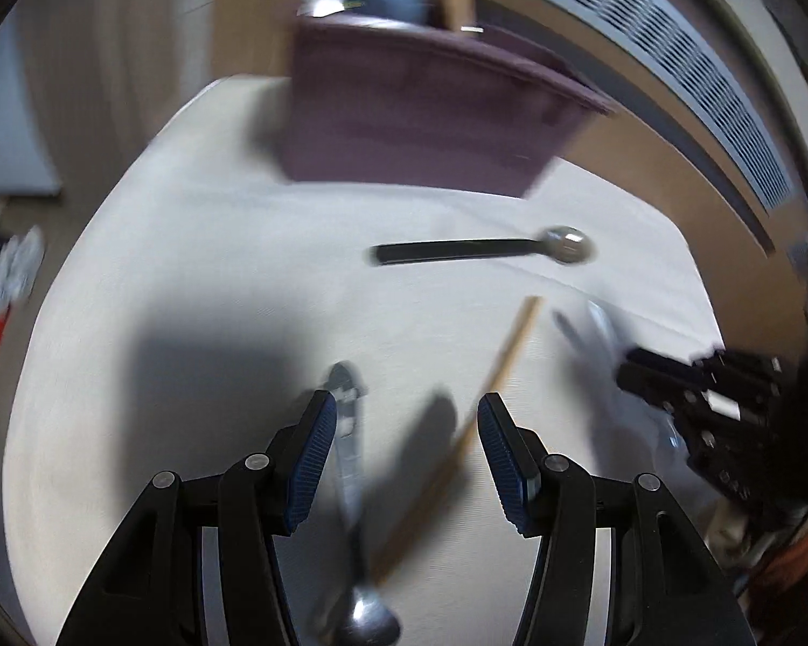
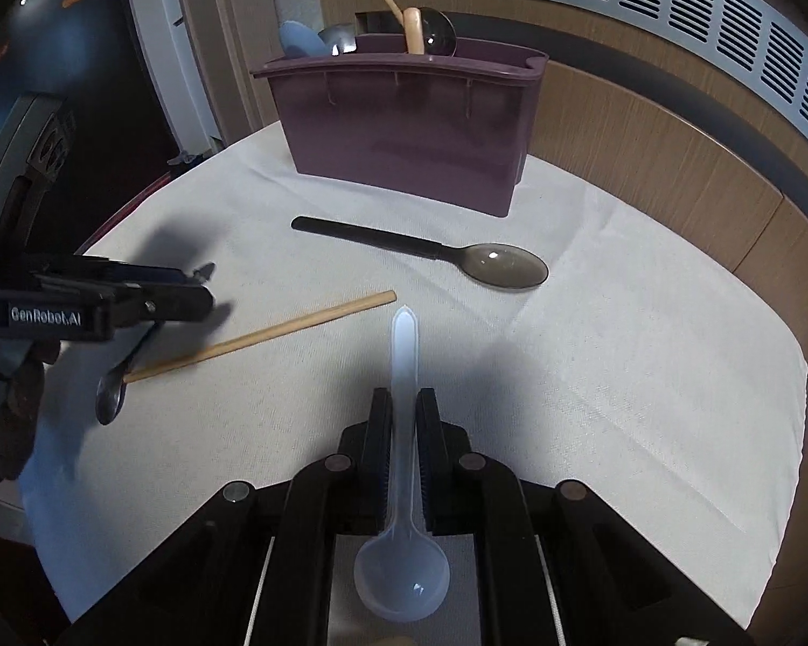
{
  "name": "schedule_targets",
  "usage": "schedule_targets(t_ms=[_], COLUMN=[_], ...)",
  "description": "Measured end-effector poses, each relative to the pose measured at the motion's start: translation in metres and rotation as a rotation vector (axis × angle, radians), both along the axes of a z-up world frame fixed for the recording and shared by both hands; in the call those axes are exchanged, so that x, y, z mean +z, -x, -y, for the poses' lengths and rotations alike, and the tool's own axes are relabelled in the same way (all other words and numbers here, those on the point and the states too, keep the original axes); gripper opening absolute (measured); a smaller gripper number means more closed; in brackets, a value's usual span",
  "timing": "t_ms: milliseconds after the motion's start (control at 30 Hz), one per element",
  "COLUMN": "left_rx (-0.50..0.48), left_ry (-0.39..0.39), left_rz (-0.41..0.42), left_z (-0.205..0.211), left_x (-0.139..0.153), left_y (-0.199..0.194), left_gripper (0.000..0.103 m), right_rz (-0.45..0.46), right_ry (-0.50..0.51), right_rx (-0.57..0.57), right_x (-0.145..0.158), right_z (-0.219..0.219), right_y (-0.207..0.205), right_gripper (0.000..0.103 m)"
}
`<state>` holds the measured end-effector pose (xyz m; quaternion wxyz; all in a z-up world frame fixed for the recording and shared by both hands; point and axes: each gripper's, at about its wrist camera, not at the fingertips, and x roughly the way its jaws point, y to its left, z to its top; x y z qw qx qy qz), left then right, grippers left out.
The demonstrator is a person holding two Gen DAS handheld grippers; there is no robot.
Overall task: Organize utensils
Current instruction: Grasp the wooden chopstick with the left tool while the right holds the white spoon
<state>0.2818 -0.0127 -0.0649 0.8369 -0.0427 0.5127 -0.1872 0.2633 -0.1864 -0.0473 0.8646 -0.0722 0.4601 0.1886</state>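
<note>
Right gripper (image 2: 403,420) is clamped on the handle of a clear plastic spoon (image 2: 402,565), jaws closed at mid-handle, bowl back toward the camera, handle tip pointing at the purple caddy (image 2: 404,129). Judged light, thin and somewhat flexible, slick plastic; the mid-handle hold looks sound, squeeze need not be hard. Left gripper (image 1: 406,452) has its jaws wide apart, holding nothing, over a metal spoon (image 1: 350,484) and a wooden stick (image 1: 506,355) lying on the white cloth (image 2: 619,377), both in front of the caddy and nearer than the black-handled spoon (image 2: 420,247). Metal spoon: stiff, heavier, slippery; take at the handle. Stick: light, may roll. Left view is motion-blurred. Caddy stands upright at the far edge of the cloth; it holds a blue utensil, metal ladle-like pieces and a tan handle; compartments cannot be told.
</note>
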Motion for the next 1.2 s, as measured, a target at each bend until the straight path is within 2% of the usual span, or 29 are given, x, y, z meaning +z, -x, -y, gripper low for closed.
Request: schedule_targets(t_ms=[100,200,300,533,600,767,967,1000,1067,1133,1200], left_rx=[-0.104,-0.215,-0.276,-0.251,-0.224,-0.189,-0.196,-0.198,-0.193,-0.162,-0.105], left_ry=[-0.078,-0.103,-0.156,-0.269,-0.297,-0.286,-0.261,-0.264,-0.264,-0.218,-0.124], left_rz=[0.074,0.086,0.063,0.034,0.004,-0.037,-0.06,-0.055,-0.038,-0.006,0.029], left_z=[0.019,0.036,0.054,0.08,0.083,0.085,0.081,0.082,0.079,0.071,0.057], left_x=[0.011,0.016,0.011,-0.006,-0.012,-0.013,-0.012,-0.01,-0.008,-0.003,0.007], left_y=[0.008,0.016,0.013,-0.008,-0.014,-0.023,-0.025,-0.022,-0.013,-0.003,0.007], left_gripper=[0.056,0.052,0.034,0.023,0.023,0.023,0.022,0.021,0.01,0.01,0.01], right_rz=[0.004,-0.001,-0.003,-0.004,-0.002,0.007,0.011,0.013,0.017,0.021,0.023], right_ry=[-0.001,-0.016,-0.038,-0.084,-0.087,-0.114,-0.128,-0.131,-0.139,-0.145,-0.155], right_rx=[-0.008,-0.031,-0.057,-0.092,-0.093,-0.107,-0.114,-0.114,-0.112,-0.108,-0.102], right_x=[0.002,0.003,0.004,0.007,0.007,0.008,0.006,0.007,0.009,0.011,0.013], right_z=[0.006,0.016,0.027,0.043,0.045,0.051,0.049,0.048,0.047,0.046,0.044], right_y=[-0.003,-0.007,-0.012,-0.006,-0.004,0.001,0.004,0.005,0.008,0.011,0.015], right_gripper=[0.009,0.009,0.009,0.009,0.009,0.009,0.009,0.009,0.009,0.009,0.009])
